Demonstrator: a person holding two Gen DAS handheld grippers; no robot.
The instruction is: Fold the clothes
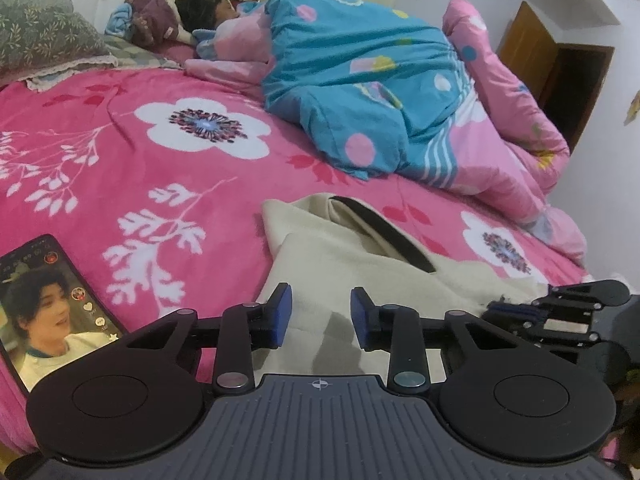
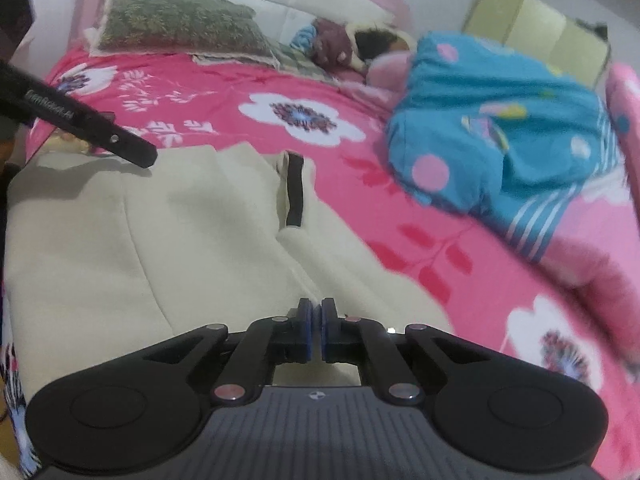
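Note:
A cream garment with a black strip lies flat on the pink flowered bedspread. My left gripper hovers open over the garment's near edge, with nothing between its blue pads. In the right wrist view the same garment spreads to the left, its black strip pointing away. My right gripper is shut, with a raised crease of the cream cloth running into its pads. The right gripper also shows at the garment's right edge. A finger of the left gripper reaches in over the garment's far left corner.
A phone with a lit screen lies on the bedspread left of the garment. A person sleeps at the head of the bed under a blue quilt, beside a pink quilt. A grey patterned pillow rests far left.

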